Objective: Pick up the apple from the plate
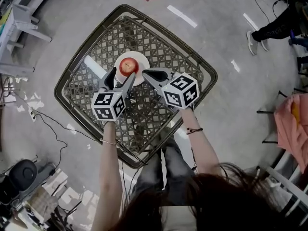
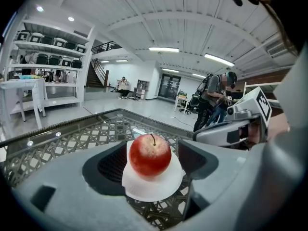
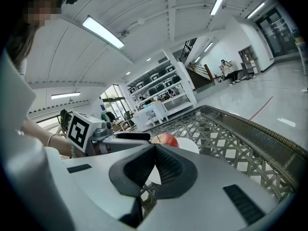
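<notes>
Left claw (image 1: 121, 77), head view: hovering at the plate (image 1: 143, 60) on the wicker worktop (image 1: 82, 61). Left gripper view: jaws standing wide, straddling the apple (image 2: 150, 155) sitting on the plate, pads not touching. Right gripper view: right claw (image 3: 155, 163) sitting closed, empty, near the plate. Risk: an off-centre squeeze rolling the apple off or dragging the plate.

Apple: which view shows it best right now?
Left gripper view: the apple is large, centred, whole, stem visible, sitting on the white plate. Head view shows it small from above. Right gripper view shows only its top, the rest hidden.
</notes>
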{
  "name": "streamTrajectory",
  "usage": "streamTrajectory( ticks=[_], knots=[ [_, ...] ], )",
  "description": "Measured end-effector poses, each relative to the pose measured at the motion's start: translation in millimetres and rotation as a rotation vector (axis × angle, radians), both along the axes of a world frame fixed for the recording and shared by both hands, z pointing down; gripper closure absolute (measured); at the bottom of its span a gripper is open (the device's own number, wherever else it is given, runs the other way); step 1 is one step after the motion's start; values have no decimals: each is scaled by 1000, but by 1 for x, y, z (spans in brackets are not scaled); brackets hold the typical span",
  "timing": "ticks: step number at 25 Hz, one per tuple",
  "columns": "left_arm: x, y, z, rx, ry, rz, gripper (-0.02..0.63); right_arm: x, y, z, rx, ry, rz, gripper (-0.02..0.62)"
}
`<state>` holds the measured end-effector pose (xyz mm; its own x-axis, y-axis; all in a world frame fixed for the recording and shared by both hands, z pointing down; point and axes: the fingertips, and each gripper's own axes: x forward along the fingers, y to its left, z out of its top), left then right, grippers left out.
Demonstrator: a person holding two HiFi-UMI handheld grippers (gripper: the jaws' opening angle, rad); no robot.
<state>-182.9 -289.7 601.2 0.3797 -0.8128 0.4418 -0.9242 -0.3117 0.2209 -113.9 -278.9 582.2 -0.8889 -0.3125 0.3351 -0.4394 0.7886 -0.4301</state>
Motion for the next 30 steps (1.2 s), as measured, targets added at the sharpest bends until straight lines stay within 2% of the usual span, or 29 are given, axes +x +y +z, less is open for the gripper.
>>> streamTrajectory(
  ticks=[10,21,30],
  knots=[
    [11,-16,17,-9,-31,32,230,9,-6,12,-20,-2,23,586],
    [15,-27,34,-31,-52,47,221,16,-11,23,-39,0,48,586],
    [23,-33,33,-17,-102,117,221,22,-12,31,-58,-3,76,586]
  ],
)
